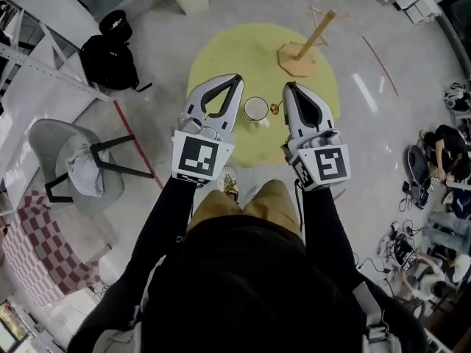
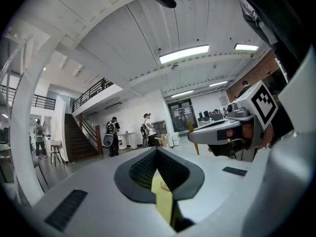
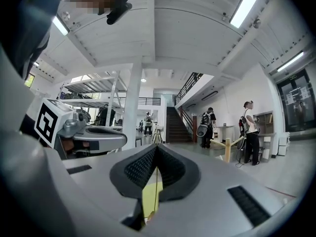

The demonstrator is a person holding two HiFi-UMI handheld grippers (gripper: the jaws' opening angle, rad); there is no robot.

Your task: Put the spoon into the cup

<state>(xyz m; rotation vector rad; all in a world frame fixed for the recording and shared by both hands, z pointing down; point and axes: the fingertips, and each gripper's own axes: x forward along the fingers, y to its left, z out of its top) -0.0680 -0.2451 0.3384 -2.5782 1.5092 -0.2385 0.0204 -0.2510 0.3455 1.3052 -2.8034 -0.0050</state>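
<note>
A white cup (image 1: 256, 110) stands on a round yellow table (image 1: 221, 50), seen from above. Just right of it lies a small gold spoon (image 1: 276, 109). My left gripper (image 1: 237, 79) is held level over the table to the cup's left, its jaws meeting at the tips with nothing between them. My right gripper (image 1: 289, 87) is held level to the spoon's right, its jaws also closed and empty. The left gripper (image 2: 157, 149) looks out into the hall, with the right gripper (image 2: 237, 127) beside it. The right gripper (image 3: 156, 147) shows only yellow table through its gap.
A wooden stand (image 1: 298, 54) with a slanted rod sits at the table's far right. A grey chair (image 1: 73, 160) with a cloth and a black backpack (image 1: 110, 57) are on the floor at left. People (image 1: 445, 149) and cables are at the right. Several people (image 3: 249, 125) stand across the hall.
</note>
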